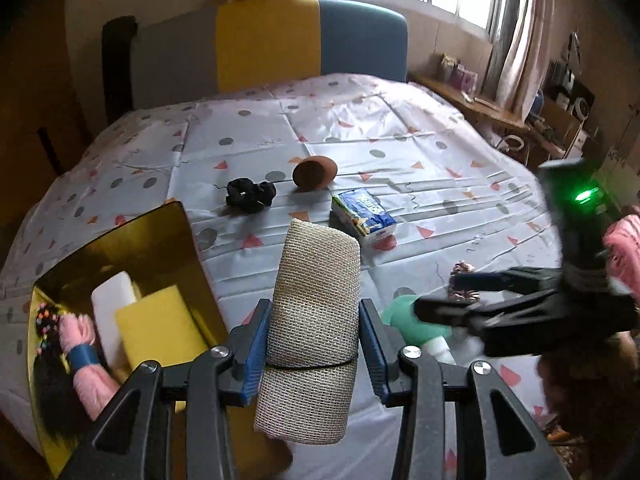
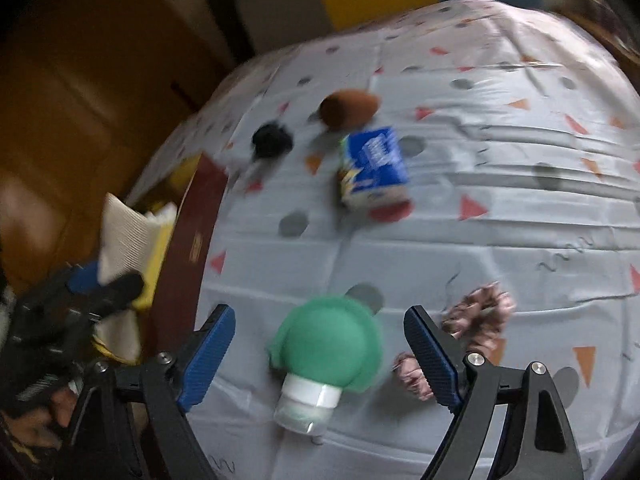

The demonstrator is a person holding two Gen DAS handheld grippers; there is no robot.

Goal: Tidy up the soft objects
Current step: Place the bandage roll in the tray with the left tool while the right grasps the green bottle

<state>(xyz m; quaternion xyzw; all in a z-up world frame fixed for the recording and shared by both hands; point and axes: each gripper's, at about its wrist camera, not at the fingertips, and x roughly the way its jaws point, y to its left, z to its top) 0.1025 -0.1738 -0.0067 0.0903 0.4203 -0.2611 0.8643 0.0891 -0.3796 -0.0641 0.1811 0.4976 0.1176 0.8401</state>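
Bare tablecloth (image 1: 460,152) lies open beyond the brown ball (image 1: 315,173), black scrunchie (image 1: 250,194) and blue packet (image 1: 363,216).

Right wrist view blurred; tissue pack (image 2: 374,164) print perhaps unreadable.

**Legible Markings**

No text can be read with certainty. The blue-and-white soft packet (image 1: 363,216) lying on the patterned cloth carries large white lettering on its blue face, too blurred to decipher in either view. The dark red box wall (image 2: 188,248) bears a small gold mark, also illegible.
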